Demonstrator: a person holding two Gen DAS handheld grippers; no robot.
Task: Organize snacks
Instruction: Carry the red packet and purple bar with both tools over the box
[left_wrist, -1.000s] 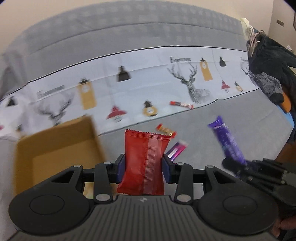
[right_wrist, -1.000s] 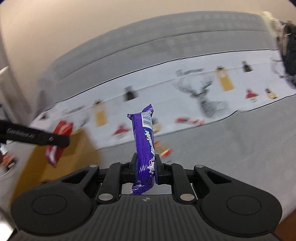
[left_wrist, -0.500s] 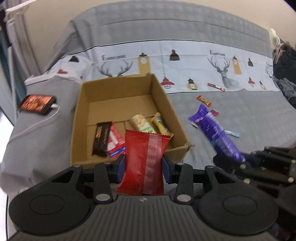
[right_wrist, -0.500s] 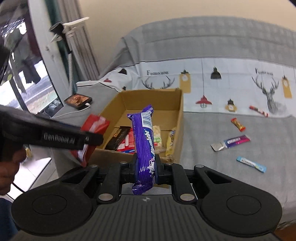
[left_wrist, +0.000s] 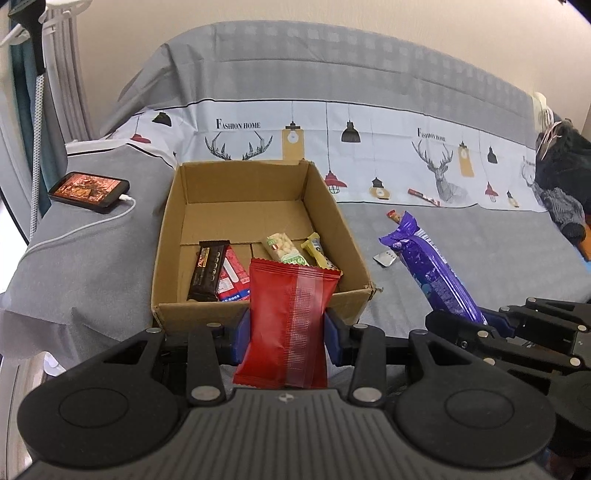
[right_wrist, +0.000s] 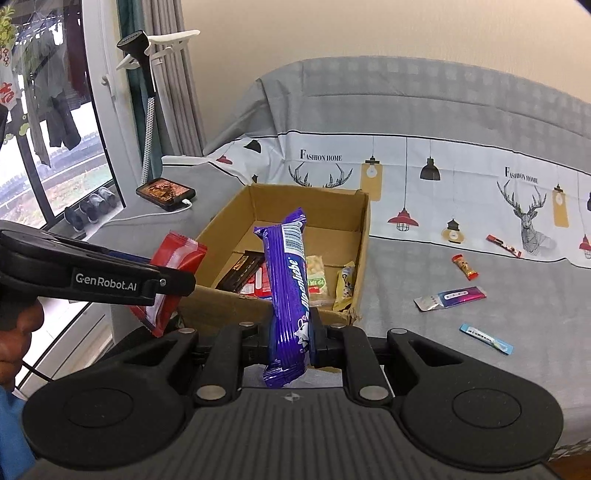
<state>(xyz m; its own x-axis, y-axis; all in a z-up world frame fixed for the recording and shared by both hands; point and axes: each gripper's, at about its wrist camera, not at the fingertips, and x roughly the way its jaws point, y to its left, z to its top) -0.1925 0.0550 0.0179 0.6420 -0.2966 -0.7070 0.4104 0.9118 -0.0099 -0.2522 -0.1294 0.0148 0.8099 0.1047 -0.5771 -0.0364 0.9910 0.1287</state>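
Nearest us, the left gripper (left_wrist: 288, 334) clamps a red snack packet (left_wrist: 290, 325), held upright just before the cardboard box (left_wrist: 258, 308); its side arm reads "GenRobot.AI" in the right wrist view. Beside it, the right gripper (right_wrist: 291, 334) clenches a purple chocolate bar (right_wrist: 288, 291), its lettering only partly legible. Both point downward toward the box, which holds a dark bar (left_wrist: 207, 270) and other snacks. Beyond, we read "FASHION HOME" on the sofa cover (left_wrist: 369, 122).
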